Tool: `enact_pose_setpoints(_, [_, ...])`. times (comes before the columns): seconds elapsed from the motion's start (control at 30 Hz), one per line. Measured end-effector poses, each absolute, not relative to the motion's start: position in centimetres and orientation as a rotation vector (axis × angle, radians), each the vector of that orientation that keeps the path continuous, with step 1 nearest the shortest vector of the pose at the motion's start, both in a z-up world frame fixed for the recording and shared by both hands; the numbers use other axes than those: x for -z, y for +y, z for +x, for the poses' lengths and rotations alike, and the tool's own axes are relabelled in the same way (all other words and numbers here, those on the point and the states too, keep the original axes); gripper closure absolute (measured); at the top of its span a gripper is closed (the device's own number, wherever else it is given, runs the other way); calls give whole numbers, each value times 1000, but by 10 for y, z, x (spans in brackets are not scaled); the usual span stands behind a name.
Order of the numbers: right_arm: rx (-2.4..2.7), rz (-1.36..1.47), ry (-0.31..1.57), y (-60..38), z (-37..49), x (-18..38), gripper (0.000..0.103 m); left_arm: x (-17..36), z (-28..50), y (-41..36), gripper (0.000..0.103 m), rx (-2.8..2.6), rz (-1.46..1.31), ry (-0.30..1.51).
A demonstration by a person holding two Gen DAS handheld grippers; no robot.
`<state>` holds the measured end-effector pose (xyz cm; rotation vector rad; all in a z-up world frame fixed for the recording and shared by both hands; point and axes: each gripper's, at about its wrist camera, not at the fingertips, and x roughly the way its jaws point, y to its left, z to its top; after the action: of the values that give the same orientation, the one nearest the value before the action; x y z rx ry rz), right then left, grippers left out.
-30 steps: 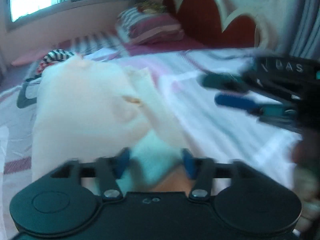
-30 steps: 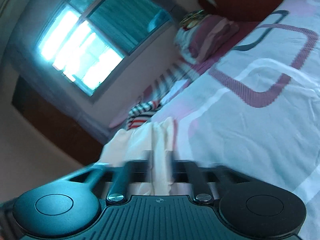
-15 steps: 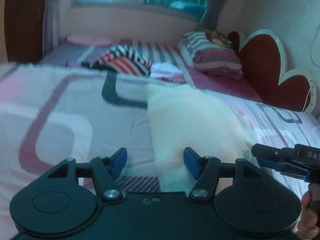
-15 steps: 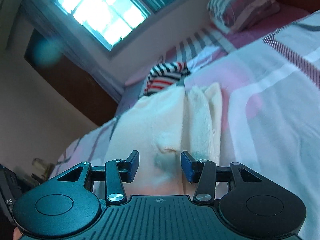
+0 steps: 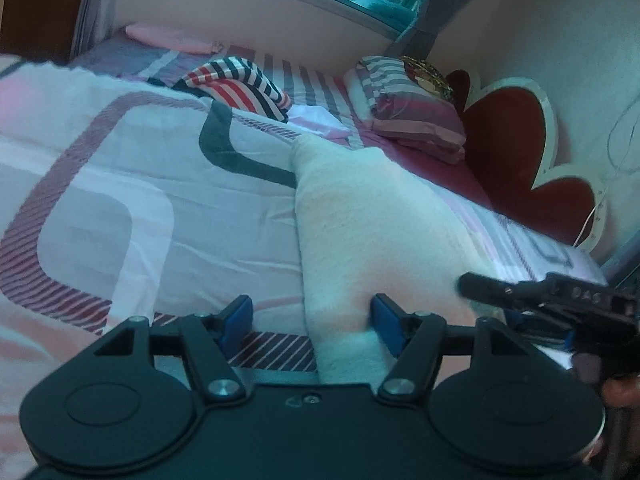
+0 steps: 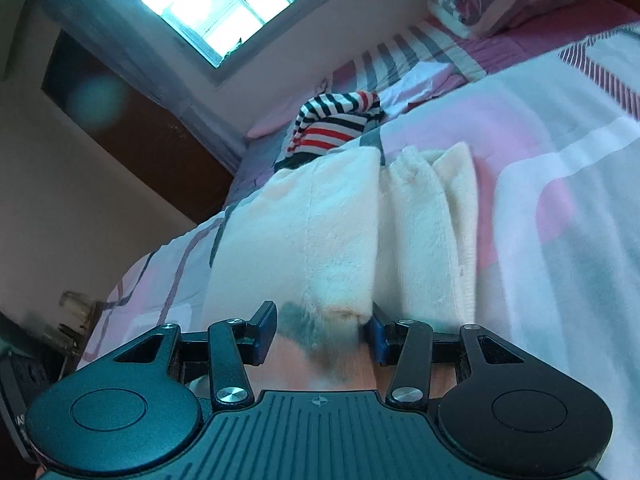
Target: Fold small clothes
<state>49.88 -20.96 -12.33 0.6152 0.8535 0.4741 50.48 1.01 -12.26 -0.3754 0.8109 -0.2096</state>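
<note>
In the left wrist view, a cream garment point(image 5: 372, 216) of soft, fuzzy fleece is seen laid lengthwise on the bed point(image 5: 120, 200), whose smooth cover is printed with rounded pink, grey and hatched maroon bands. The garment's near end is spread between the blue pads of the left claw point(image 5: 312, 324); that claw's jaws are opening, its left pad is seen over bare cover, and its right pad lies at the cloth, though whether it presses there cannot be told. At the right edge, the black right claw point(image 5: 520, 300) is seen beside the garment's near right side, with part of a hand point(image 5: 620, 396) behind it. Farther off, a crumpled striped garment point(image 5: 244, 84) in red, white and navy is set at the far left of the cream one, and a stack of folded striped bedding point(image 5: 412, 108) is leaned by a scalloped red headboard point(image 5: 516, 152).

In the right wrist view, the cream garment point(image 6: 320, 224) is shown folded in thick lengthwise layers, with a dark greenish patch on peach cloth at its near end. That end is seen between the right claw's point(image 6: 320, 332) blue pads, which stand at a middling gap close against the cloth. The striped garment point(image 6: 336, 124) is seen just beyond, below a bright window point(image 6: 192, 4).
</note>
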Motion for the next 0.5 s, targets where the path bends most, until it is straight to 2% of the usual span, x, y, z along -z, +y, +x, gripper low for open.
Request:
enact_pose_setpoints(0.1, [-492, 583, 862, -200, 504, 122, 57, 125, 508, 12, 37, 218, -388, 817])
enact_pose_setpoints(0.13, [-504, 573, 865, -198, 507, 120, 65, 125, 508, 11, 37, 218, -380, 817])
enact_pose_setpoints(0.17, [-514, 551, 872, -194, 507, 119, 87, 124, 508, 10, 37, 219, -375, 819])
enact_pose_setpoints(0.33, [-481, 346, 794, -172, 492, 101, 88, 107, 508, 2, 44, 232, -309, 777])
enact_pose_setpoints(0.5, [-451, 322, 727, -187, 464, 80, 88, 100, 519, -9, 47, 267, -290, 785])
